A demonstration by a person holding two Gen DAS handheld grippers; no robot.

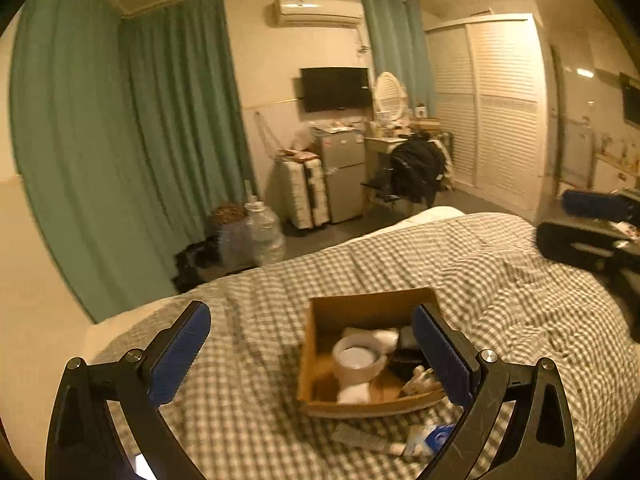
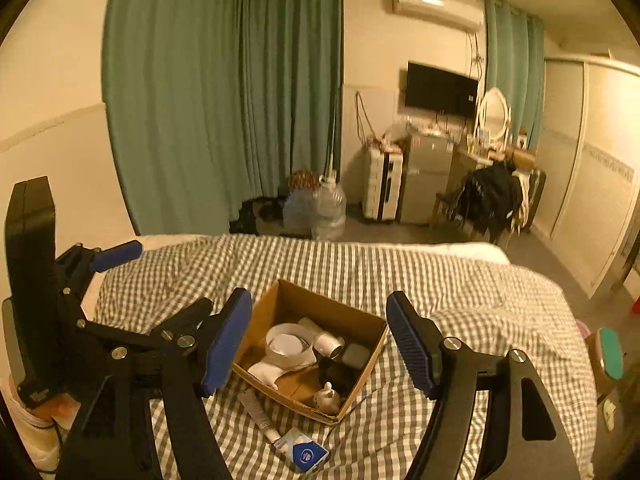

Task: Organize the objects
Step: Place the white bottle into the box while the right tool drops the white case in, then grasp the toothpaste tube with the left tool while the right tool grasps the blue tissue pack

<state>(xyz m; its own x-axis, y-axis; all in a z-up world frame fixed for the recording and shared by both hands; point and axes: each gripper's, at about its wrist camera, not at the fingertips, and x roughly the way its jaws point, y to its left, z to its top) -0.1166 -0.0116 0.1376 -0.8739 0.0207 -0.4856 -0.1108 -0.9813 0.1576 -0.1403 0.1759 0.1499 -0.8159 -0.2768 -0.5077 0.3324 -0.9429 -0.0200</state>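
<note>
On the checked bedspread (image 2: 460, 280), to the left, my left gripper (image 1: 316, 356) hangs with its jaws wide apart and empty. In the middle sits the cardboard box (image 2: 294, 294) holding a tape roll (image 2: 289, 345), with a tube (image 2: 259, 416) and a blue packet (image 2: 306, 454) lying just in front. To the right, my right gripper (image 2: 318, 346) is spread apart and empty.

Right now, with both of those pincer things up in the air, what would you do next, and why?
Probably lower the right gripper, open and empty, to the tube lying on the checked bedspread just outside the cardboard box. The tube and the blue-and-white packet beside it are the only loose items; tape roll and the rest are already boxed.
</note>
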